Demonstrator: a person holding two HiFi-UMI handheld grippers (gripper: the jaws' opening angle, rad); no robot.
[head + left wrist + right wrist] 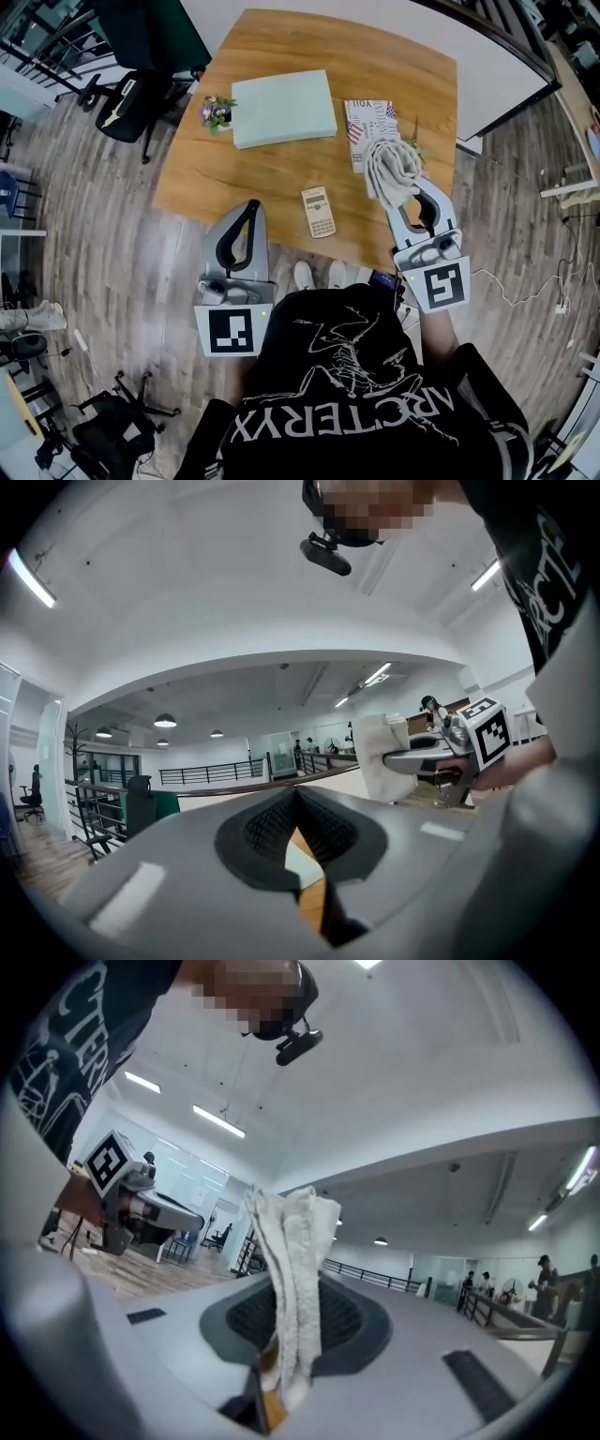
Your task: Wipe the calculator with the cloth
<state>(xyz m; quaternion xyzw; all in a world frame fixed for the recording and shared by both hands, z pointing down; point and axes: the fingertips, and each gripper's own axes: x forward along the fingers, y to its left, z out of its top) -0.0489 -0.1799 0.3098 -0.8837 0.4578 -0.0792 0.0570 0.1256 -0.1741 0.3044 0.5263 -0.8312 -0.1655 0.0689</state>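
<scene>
On table (pixel 281 178): one calculator (pixel 318 212). Right claw (pixel 401 190) grasping one cloth (pixel 389 167); left claw (pixel 251 205) clenched, empty.

Worktop (pixel 281 178) carries the calculator (pixel 318 212) near its front edge — between the left claw (pixel 248 208) and the right claw (pixel 411 192). Cloth (pixel 389 167) sits pinched in the right claw, over the near end of a booklet (pixel 361 117). Left of the booklet lies a flat box (pixel 283 108). A flower pot (pixel 217 112) stands just left of that — both behind the calculator.
</scene>
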